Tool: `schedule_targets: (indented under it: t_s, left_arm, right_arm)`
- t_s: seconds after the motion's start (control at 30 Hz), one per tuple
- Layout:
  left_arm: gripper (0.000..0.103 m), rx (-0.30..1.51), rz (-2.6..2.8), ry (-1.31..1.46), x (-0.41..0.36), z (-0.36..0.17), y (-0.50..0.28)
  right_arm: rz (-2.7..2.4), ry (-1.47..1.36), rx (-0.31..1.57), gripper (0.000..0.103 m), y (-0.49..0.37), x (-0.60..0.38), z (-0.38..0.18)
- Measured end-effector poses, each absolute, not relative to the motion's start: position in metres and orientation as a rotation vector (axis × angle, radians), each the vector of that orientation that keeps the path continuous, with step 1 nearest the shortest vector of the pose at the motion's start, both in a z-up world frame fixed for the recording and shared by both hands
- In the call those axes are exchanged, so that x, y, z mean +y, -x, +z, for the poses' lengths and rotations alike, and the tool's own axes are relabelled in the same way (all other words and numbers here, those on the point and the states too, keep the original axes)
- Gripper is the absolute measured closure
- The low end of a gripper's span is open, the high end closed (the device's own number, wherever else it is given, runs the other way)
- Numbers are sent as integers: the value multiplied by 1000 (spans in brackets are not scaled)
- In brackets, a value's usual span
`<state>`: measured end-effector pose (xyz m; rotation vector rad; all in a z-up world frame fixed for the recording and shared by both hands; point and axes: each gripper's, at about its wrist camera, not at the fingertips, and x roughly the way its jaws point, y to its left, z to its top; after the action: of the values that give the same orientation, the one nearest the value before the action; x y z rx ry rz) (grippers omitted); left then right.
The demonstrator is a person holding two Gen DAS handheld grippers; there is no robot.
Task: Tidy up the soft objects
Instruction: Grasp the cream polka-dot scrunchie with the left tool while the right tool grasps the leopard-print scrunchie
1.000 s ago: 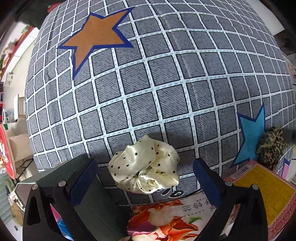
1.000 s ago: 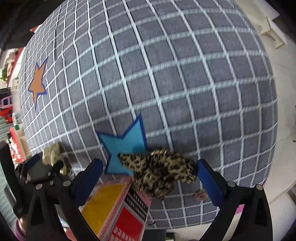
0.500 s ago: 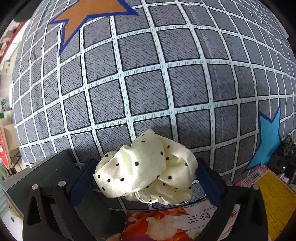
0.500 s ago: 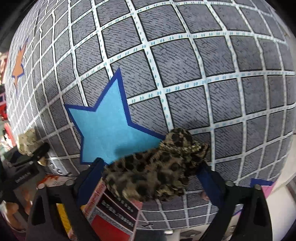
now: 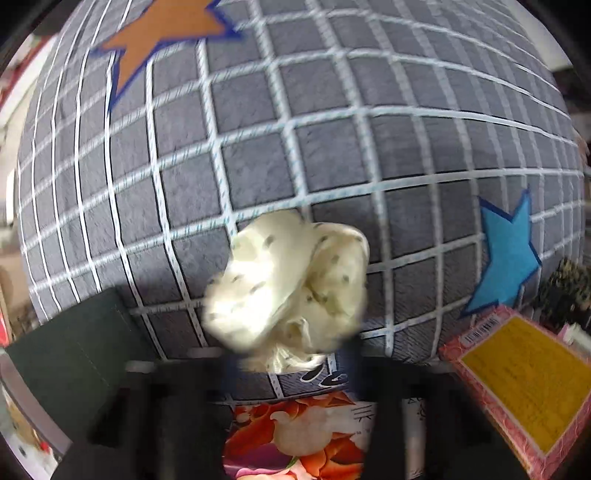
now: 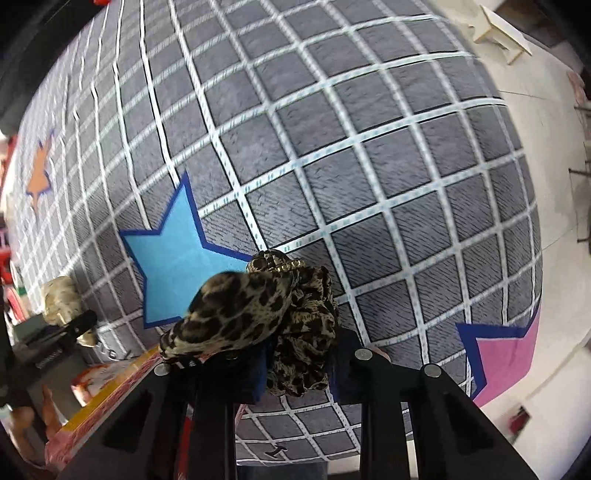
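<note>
1. Grey cloth (image 5: 369,155) with a white grid covers the work surface in both wrist views.
2. Left gripper (image 5: 291,360): jaws clenched on the cream dotted scrunchie (image 5: 288,288); the view is blurred.
3. Right gripper (image 6: 295,369): jaws closing, with the leopard scrunchie (image 6: 258,314) pinched between the blue pads.
4. Blue star (image 6: 177,258) lies just left of the leopard scrunchie, partly behind it.
5. Orange star (image 5: 166,33) sits at the far left; a pink star (image 6: 502,354) is near right.
6. Yellow-faced box (image 5: 524,376) lies at the near edge.
</note>
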<state>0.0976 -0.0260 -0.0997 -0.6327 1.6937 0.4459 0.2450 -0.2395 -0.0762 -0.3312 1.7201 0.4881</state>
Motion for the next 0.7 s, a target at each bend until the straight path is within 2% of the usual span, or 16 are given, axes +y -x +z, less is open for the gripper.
schedule_targets:
  t_s: [0.17, 0.4, 0.7]
  left_arm:
    - [80, 1549, 451, 565, -28, -45, -115]
    - [80, 1336, 308, 371, -77, 51, -164]
    - [80, 1212, 68, 184, -174, 98, -167]
  right_arm:
    - [480, 217, 1672, 77, -253, -265, -44]
    - [464, 118, 1598, 77, -262, -298, -1]
    - [388, 47, 1515, 77, -247, -328, 29]
